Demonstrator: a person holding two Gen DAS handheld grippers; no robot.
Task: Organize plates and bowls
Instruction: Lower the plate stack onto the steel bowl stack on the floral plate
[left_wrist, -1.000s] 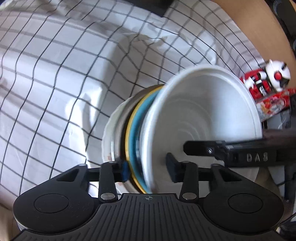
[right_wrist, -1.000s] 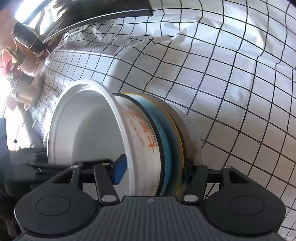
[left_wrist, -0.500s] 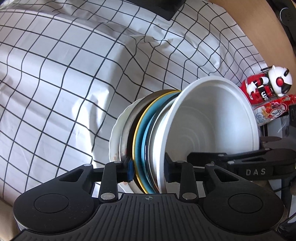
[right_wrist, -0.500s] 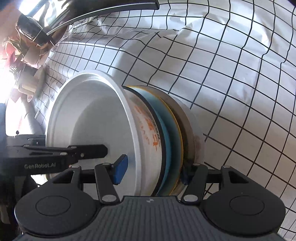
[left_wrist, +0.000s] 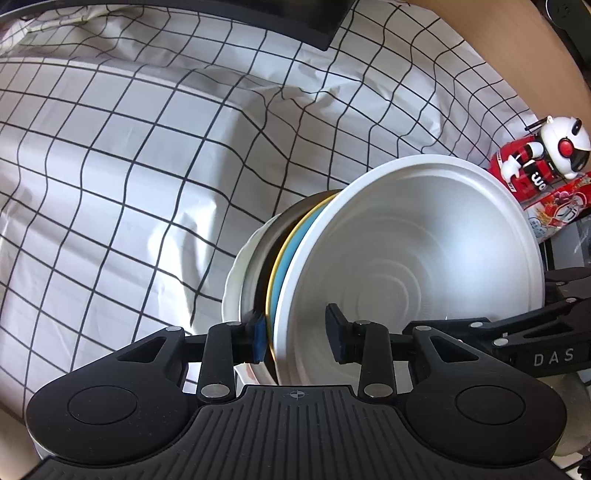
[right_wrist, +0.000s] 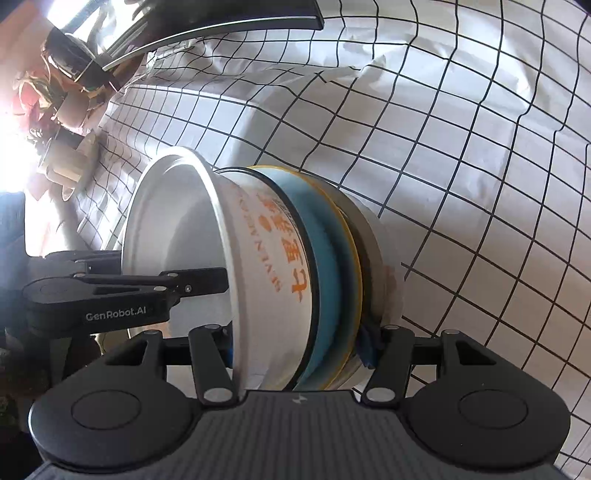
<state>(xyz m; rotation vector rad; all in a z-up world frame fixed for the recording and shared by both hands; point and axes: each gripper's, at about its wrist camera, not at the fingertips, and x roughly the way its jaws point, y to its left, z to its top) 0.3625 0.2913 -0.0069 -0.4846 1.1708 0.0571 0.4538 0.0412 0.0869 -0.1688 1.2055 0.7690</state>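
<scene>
We are holding a nested stack of dishes on its side between both claws, above a white tablecloth with a black grid.

In the left wrist view, the left gripper is closing on the stack's near edge. Its left pad is pressing the back of the stack, against the outer white plate and the grey dish behind the blue plate with the yellow rim. Its right pad is sitting inside the white bowl, and we cannot tell whether it is touching the bowl's inner wall or standing just off it. So the jaws are narrowed around the whole stack, with the bowl's mouth facing right.

In the right wrist view, the right gripper is straddling the same stack from the opposite side. Its right pad is pressing the back of the grey dish, just beside the blue plate, while its left pad is mostly hidden behind the rim of the white bowl, whose side carries orange lettering. These jaws too are drawn in onto the stack. One finger of the left gripper is reaching into the bowl's mouth from the left.

A red and white toy figure is standing near the tablecloth's far right edge, well apart from the dishes.
</scene>
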